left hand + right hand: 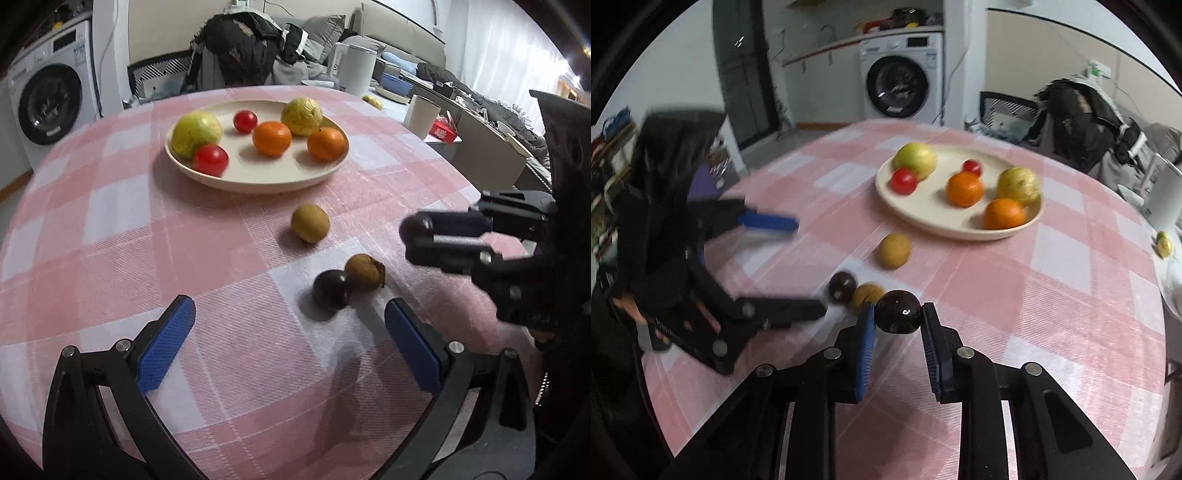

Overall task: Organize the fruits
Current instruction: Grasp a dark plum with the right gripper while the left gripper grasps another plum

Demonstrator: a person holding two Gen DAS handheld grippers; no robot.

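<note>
Between the right gripper's (897, 317) blue fingers (866, 354) sits a dark round fruit (898, 312), pinched from both sides and held above the tabletop (1052, 314). The left gripper (290, 328) is empty, with its fingers (166, 343) spread wide, low over the checked cloth.

Just ahead of the left gripper, a little toward its right finger, lie two small fruits that touch each other: a second dark fruit (331, 289) and a brown fruit (365, 272) whose skin looks partly broken. In the left view the dark one is nearer to the fingers and the brown one is behind it, to the right. A third, a brown-green fruit (310, 223), lies alone farther on, between this pair and the plate (258, 177).

The plate stands beyond all of them, toward the middle of the tabletop. It carries two yellow-green fruits (196, 134), two oranges (272, 138) and two small red fruits (209, 160), with bare space at its near side.

The relation that matters, I think, is this: the plate lies forward and slightly right of the right gripper, with the lone fruit in between, so the held fruit must travel over that one to reach the bare near side. For the touching pair, the left gripper is clearly the nearer one. All these fruits are nearly round, so no long axis decides the grasp. The risk is that fingers closing on the dark one push the brown one and make it roll.
</note>
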